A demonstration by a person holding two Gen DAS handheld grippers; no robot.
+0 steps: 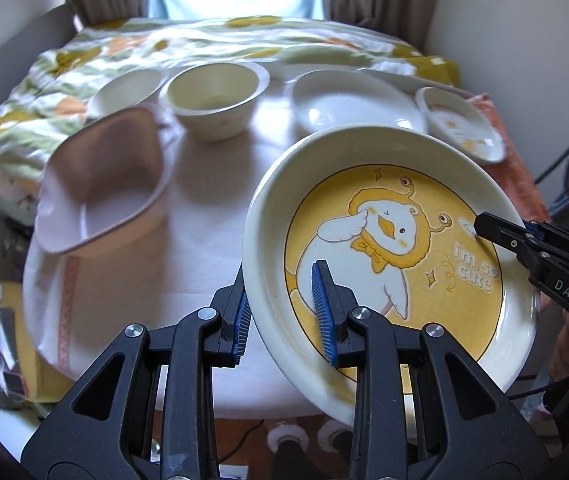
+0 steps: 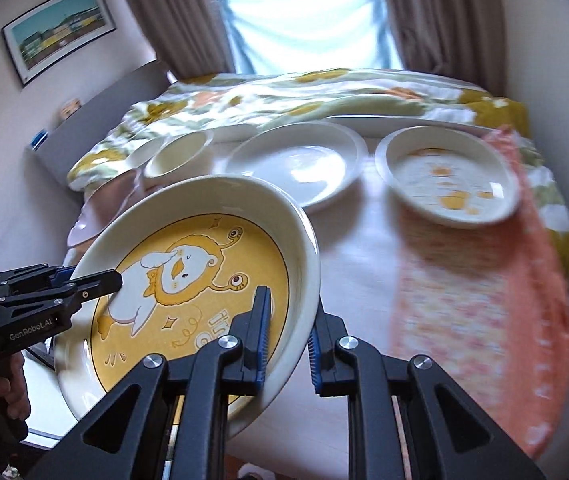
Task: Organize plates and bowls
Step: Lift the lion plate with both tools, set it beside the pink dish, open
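Note:
A cream plate with a yellow cartoon duck (image 1: 388, 240) (image 2: 188, 272) hangs tilted above the white table (image 1: 204, 208), held from both sides. My left gripper (image 1: 280, 280) is shut on its near-left rim, one pad inside and one outside. My right gripper (image 2: 290, 304) is shut on the opposite rim in the same way. Each gripper shows in the other's view, the right gripper (image 1: 488, 228) and the left gripper (image 2: 108, 280). Behind it on the table stand a plain white plate (image 1: 356, 100) (image 2: 296, 164), a small orange-printed plate (image 1: 460, 124) (image 2: 448, 176) and a cream bowl (image 1: 216, 96) (image 2: 178, 156).
A pink square dish (image 1: 100, 184) sits at the table's left, with a white bowl (image 1: 128, 88) behind it. An orange cloth (image 2: 484, 300) covers the table's right side. Floral bedding (image 1: 84, 60) lies beyond the table, under a curtained window.

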